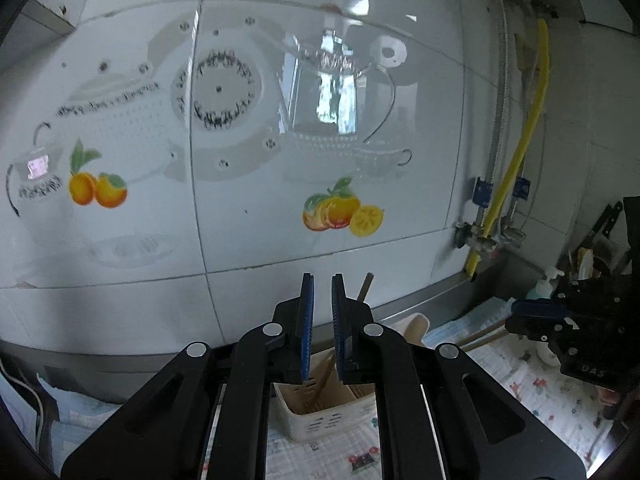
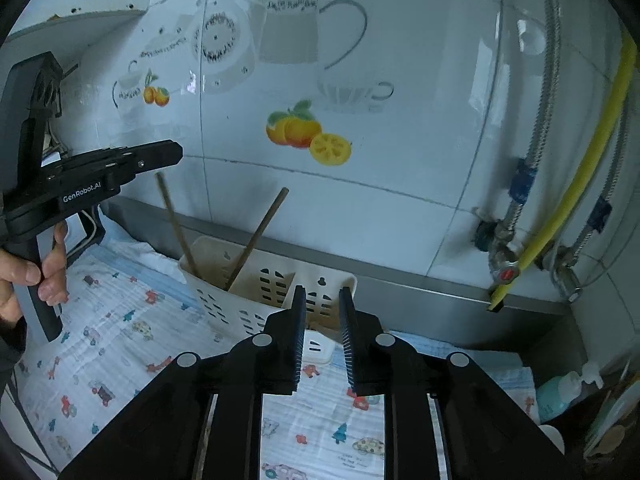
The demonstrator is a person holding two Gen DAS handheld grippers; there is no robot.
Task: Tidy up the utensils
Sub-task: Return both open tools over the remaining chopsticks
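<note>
A cream slotted utensil holder stands on the cloth against the wall. Two brown chopsticks lean in its left compartment. My left gripper hovers above the holder, its blue pads a narrow slit apart with nothing between them. A hand holds that left gripper up at the left. My right gripper stands open just in front of the holder, nothing between its fingers. In the left wrist view two brown sticks show just beyond the right gripper; whether they touch it I cannot tell.
A cloth printed with small cartoons covers the counter. Behind it rise a steel ledge and a tiled wall with fruit decals. A yellow hose and pipe valves hang at the right. A teal soap bottle stands in the right corner.
</note>
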